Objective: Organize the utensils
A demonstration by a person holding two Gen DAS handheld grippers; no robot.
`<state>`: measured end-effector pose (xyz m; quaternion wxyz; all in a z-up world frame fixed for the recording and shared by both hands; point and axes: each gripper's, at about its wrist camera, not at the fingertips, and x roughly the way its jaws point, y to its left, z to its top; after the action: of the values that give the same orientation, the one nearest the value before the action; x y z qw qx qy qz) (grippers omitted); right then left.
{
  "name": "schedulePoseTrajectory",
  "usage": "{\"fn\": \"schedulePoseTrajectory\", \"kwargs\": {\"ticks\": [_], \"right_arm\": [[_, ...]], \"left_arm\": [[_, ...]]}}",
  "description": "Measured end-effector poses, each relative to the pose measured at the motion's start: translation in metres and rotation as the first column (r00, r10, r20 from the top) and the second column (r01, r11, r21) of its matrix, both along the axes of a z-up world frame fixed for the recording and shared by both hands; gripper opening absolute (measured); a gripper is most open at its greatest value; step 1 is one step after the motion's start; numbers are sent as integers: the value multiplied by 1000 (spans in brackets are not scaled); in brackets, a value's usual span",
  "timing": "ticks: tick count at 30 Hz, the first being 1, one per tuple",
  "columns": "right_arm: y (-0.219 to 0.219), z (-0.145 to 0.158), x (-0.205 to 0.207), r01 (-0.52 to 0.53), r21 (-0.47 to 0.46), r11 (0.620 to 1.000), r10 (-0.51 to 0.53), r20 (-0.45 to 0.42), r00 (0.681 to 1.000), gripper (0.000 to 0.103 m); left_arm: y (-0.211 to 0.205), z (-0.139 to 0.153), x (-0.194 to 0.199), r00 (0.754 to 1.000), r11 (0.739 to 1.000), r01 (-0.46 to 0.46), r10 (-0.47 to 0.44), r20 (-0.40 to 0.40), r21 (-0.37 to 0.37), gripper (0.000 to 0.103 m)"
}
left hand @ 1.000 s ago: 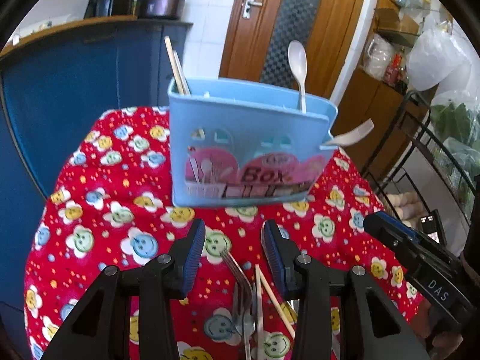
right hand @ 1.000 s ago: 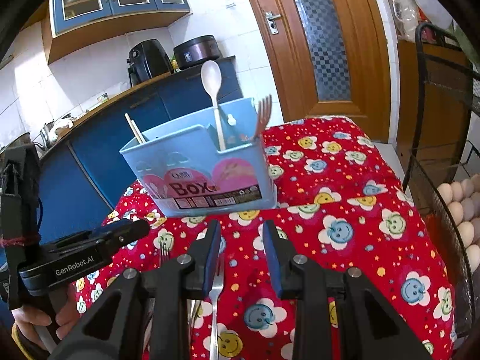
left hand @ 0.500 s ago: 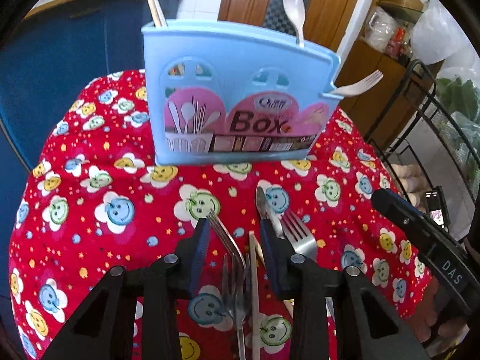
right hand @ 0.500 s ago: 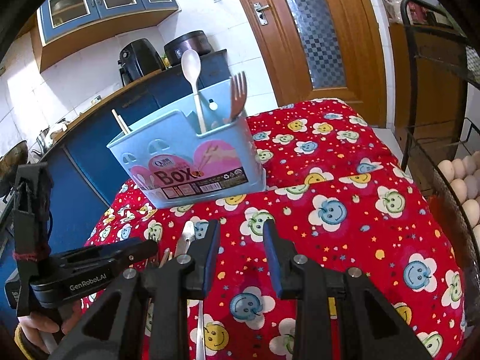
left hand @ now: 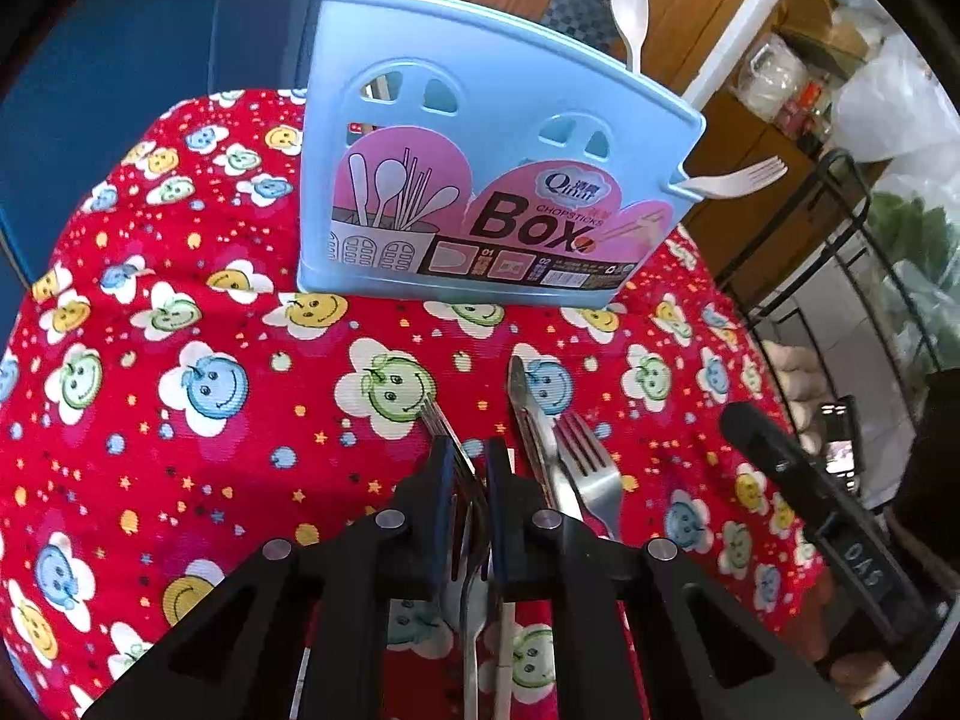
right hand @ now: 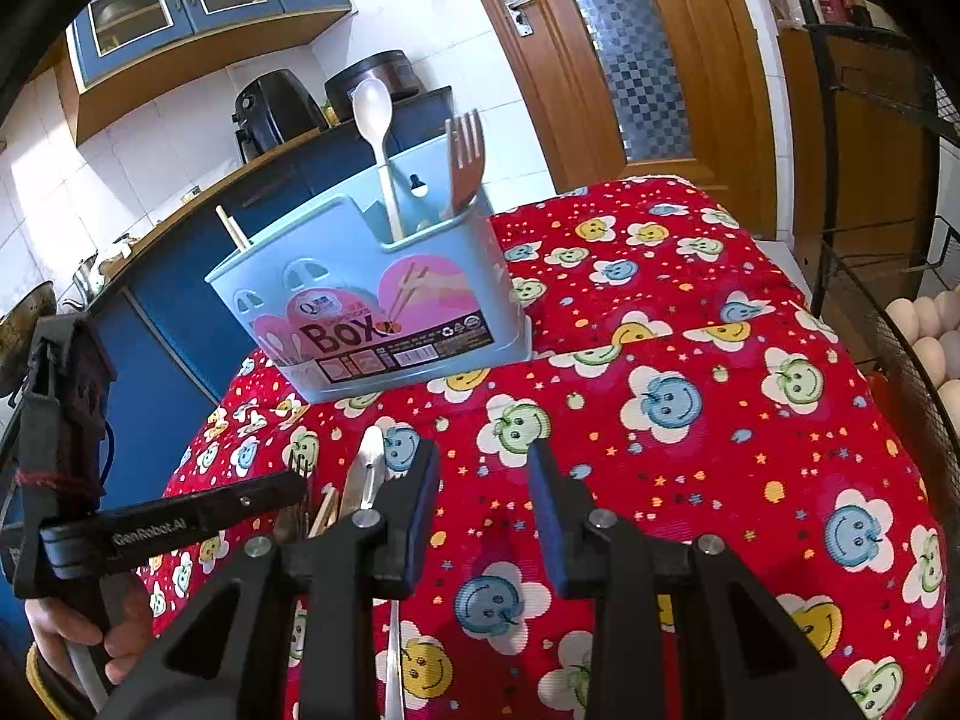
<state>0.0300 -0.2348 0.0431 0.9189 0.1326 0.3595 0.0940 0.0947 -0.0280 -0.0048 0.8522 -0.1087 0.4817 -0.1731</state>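
The utensil box [left hand: 480,180] stands upper centre on the tablecloth [left hand: 180,420]; a spoon [left hand: 629,6] stands in it; a knife [left hand: 528,414] and fork [left hand: 591,462] lie below it, side by side.

Left gripper [left hand: 467,461] lowered toward tablecloth; fingers [left hand: 443,468] closing around metal fork [left hand: 465,468], earlier wide apart.

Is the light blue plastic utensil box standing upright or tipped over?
Upright. The light blue plastic utensil box sits flat on the red smiley-print cloth, with a white plastic spoon standing up out of it.
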Motion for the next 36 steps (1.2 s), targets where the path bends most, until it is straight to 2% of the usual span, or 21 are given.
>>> {"fn": "schedulePoseTrajectory", "kwargs": {"ticks": [10,14,17,21,25,27,36], "right_arm": [[10,0,-2,-22,-10,1000,22,-10,1000,33],[15,-1,-3,-31,-20,999,31,-12,999,33],[16,-1,-4,-36,-23,999,35,-16,999,33],[18,-1,-5,-39,-28,999,39,-16,999,33],[21,-1,-5,-48,-27,998,48,-22,999,33],[21,-3,-3,-59,-8,998,59,-35,998,33],[27,-22,14,-131,24,991,133,-150,980,35]], "left_arm": [[14,16,-7,1000,997,13,-11,19,-82,9],[12,15,-7,999,1000,-15,15,45,13,11],[14,9,-4,1000,1000,-8,8,14,-1,11],[20,4,-5,999,1000,-26,25,23,17,11],[29,7,-8,999,999,-29,30,39,-27,11],[33,13,-11,998,998,-25,28,57,-52,10],[40,27,-20,991,997,-55,61,119,-57,10]]}}
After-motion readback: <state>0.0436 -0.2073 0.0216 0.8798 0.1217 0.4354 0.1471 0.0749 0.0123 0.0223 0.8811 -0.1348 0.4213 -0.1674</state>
